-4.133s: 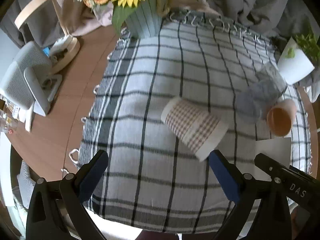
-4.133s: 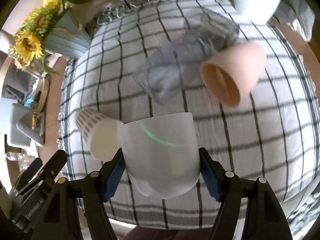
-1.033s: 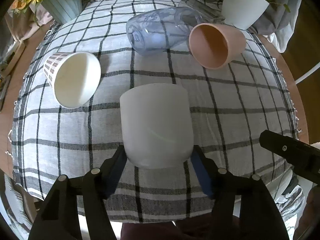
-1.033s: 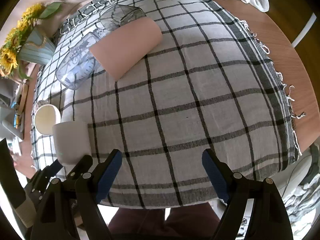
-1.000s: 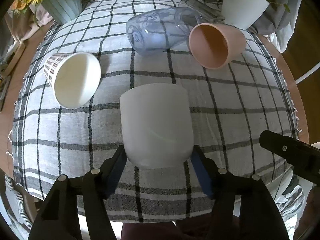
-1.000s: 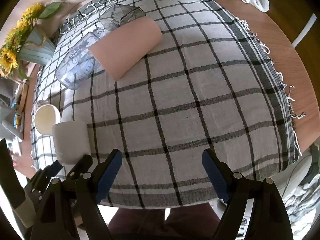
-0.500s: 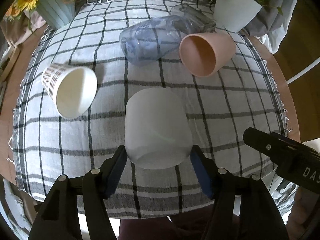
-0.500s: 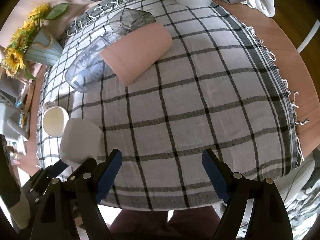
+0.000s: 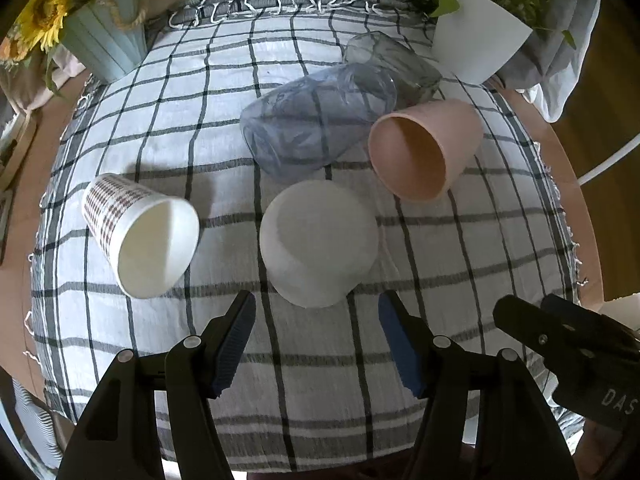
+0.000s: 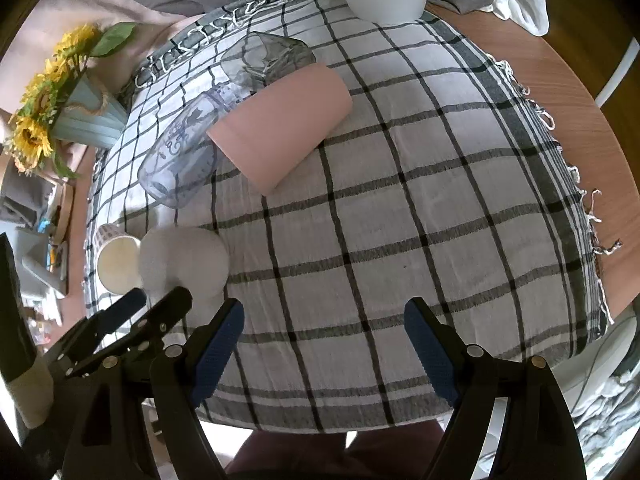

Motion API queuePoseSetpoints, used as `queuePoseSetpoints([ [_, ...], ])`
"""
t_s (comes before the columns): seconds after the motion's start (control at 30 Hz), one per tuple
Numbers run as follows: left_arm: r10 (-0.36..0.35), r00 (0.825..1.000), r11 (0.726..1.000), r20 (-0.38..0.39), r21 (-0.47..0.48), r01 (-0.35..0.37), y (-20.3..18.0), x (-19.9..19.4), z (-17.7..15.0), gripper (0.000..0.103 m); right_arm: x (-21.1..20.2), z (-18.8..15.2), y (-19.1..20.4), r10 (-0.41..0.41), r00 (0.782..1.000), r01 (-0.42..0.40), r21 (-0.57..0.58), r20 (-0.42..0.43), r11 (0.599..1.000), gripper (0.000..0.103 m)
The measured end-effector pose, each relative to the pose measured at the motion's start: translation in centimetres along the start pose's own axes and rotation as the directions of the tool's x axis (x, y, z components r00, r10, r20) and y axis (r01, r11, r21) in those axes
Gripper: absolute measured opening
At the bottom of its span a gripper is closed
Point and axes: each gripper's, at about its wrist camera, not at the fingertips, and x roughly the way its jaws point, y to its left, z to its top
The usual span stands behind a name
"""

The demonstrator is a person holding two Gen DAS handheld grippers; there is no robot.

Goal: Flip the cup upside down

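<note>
**White cup stands upside down; both tools empty and spread**

The white cup (image 9: 318, 242) stands inverted on the checked tablecloth (image 9: 460, 264), its flat base up and its rim down on the cloth, near the middle of the table; the left gripper (image 9: 316, 340) hangs just in front of it, angled down at the cloth, its two blue-padded fingers (image 9: 236, 340) spread wider than the cup and clear of its sides; nothing lies between them.

In the right wrist view the same cup (image 10: 184, 266) sits at the left, with the left tool's black tips just before it; the right gripper (image 10: 320, 352) is held well to the cup's right, over bare cloth, tilted down toward the table, its fingers wide apart and empty.

Around the cup: a patterned paper cup (image 9: 140, 240) lies on its side to the left, mouth toward the camera; a pink cup (image 9: 424, 148) lies on its side to the right; a clear blue-tinted cup (image 9: 316, 124) lies beyond, touching the pink one; a grey glass (image 9: 392, 66) lies behind them; a white plant pot (image 9: 476, 46) and a sunflower vase (image 9: 104, 44) stand at the far edge.
</note>
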Motion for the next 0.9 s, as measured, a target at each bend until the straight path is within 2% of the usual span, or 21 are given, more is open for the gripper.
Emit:
queuePoseSetpoints([
  [0.5,-0.008,1.0,1.0,-0.014,-0.013,0.008,0.4,0.6,0.6,0.063,0.5,0.8,0.2,-0.008,1.0,0.008,0.003,-0.01,1.0,0.082],
  [0.77,0.014,1.0,1.0,0.025,-0.006,-0.014,0.2,-1.7,-0.2,0.063,-0.5,0.6,0.2,-0.013,1.0,0.013,0.0,0.006,1.0,0.082],
  [0.83,0.021,0.999,1.0,0.038,-0.015,-0.021,0.5,-2.5,-0.3,0.069,-1.2,0.5,0.4,-0.012,1.0,0.013,-0.008,0.02,1.0,0.082],
  [0.9,0.034,0.997,0.999,0.065,-0.036,-0.031,1.1,-3.8,-0.6,0.082,-2.1,0.3,0.7,-0.01,0.999,0.011,-0.019,0.042,1.0,0.082],
])
